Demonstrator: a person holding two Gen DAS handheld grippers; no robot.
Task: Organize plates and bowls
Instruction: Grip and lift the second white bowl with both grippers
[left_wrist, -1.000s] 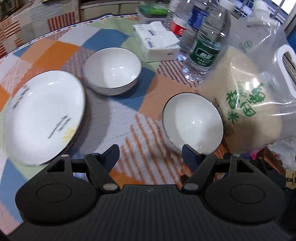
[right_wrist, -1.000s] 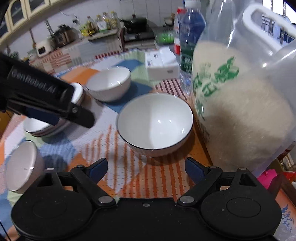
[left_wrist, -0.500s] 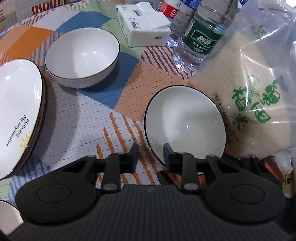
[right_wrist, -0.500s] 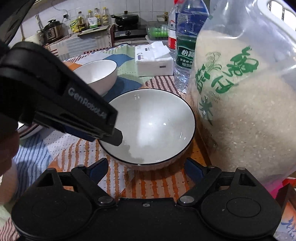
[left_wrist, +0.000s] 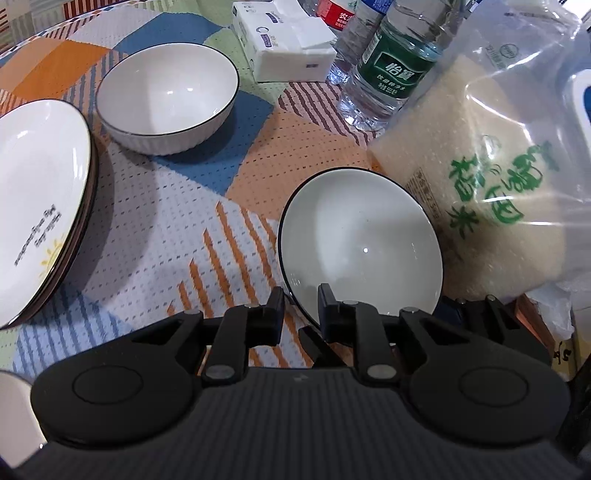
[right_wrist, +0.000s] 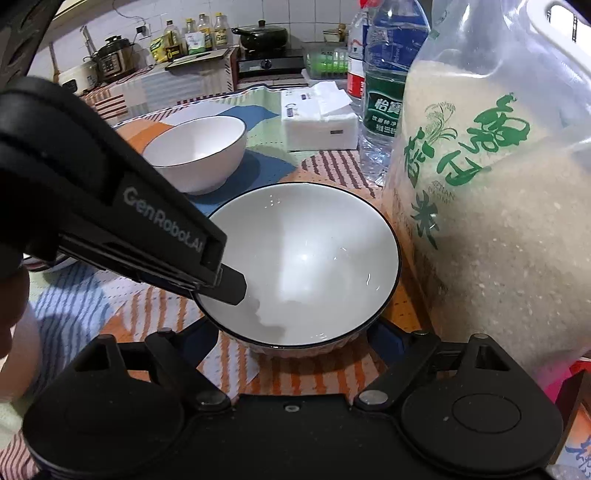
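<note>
From the left wrist, the left gripper (left_wrist: 301, 295) has just been closing and is now clamped on the near rim of the near bowl (left_wrist: 364, 243), which a second ago lay ahead of wide tongs; the rice bag (left_wrist: 491, 192) presses close on its right, a second bowl (left_wrist: 168, 98) and stacked plates (left_wrist: 37, 206) sit left; from the right wrist, the right gripper (right_wrist: 291, 341) stands apart, straddling that bowl's near side, closer than before.
</note>
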